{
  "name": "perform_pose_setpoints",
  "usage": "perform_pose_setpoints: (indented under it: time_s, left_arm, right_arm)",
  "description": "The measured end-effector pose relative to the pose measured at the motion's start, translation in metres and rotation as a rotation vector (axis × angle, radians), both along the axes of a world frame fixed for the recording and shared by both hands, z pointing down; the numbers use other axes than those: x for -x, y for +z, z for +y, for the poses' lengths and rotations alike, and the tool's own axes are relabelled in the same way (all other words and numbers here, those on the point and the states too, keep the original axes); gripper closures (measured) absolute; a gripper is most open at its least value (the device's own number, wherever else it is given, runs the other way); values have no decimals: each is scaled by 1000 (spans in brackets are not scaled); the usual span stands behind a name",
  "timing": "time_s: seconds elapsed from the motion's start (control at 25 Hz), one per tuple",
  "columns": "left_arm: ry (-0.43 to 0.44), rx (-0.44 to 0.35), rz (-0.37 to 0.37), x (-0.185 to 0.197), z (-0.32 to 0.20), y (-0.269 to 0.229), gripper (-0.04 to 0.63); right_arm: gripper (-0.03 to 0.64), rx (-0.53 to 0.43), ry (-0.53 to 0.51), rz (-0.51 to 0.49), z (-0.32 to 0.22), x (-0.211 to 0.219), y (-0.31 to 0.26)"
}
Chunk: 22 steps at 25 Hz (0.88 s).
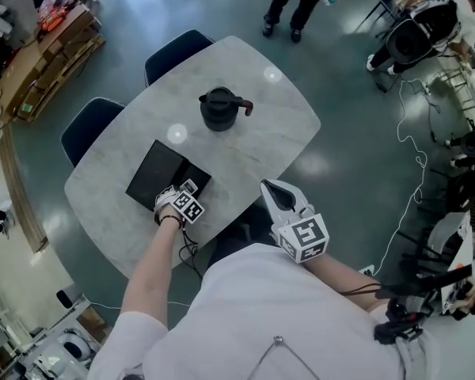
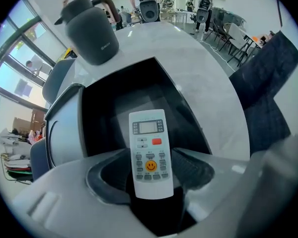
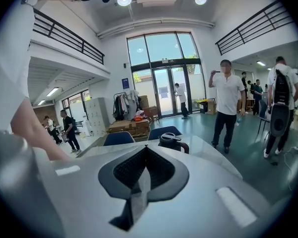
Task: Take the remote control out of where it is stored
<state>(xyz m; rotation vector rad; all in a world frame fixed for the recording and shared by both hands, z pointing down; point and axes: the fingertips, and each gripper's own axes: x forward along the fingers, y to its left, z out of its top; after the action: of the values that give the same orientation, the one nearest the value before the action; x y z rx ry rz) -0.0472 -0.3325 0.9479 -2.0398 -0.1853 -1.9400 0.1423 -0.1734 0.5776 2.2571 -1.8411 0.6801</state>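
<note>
There is one white remote control (image 2: 150, 152), one black box (image 1: 154, 172), one dark lidded jug (image 1: 222, 108) and one pale marble table (image 1: 261, 133). Two dark blue chairs (image 1: 176, 47) are at the table. There are two grippers: one left gripper (image 1: 186, 188) and one right gripper (image 1: 275, 192).

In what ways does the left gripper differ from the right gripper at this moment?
The left gripper is shut on the white remote control; the right gripper is shut on nothing. The left one is at the open black box; the right one is at the pale table's near edge. Both carry marker cubes.
</note>
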Motion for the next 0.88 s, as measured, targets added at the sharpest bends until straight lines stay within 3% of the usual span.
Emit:
perform_pose_setpoints:
  time_s: [0.2,0.56,0.72,0.88]
  left_arm:
    - [65,40,-36,-2,5,4,340]
    - [122,32,-81,-3,8,2,340]
    - [131,28,-41,-5,7,0,344]
    - [54,54,33,-1,4,-9,351]
  right_arm:
    - [590,8,-36,-7,-12,12,8]
    - [589,20,-78,-8,-21,23,6]
    - [589,20,-77,-10,-22,22,7]
    - [589,15,-73,0,-23,17,5]
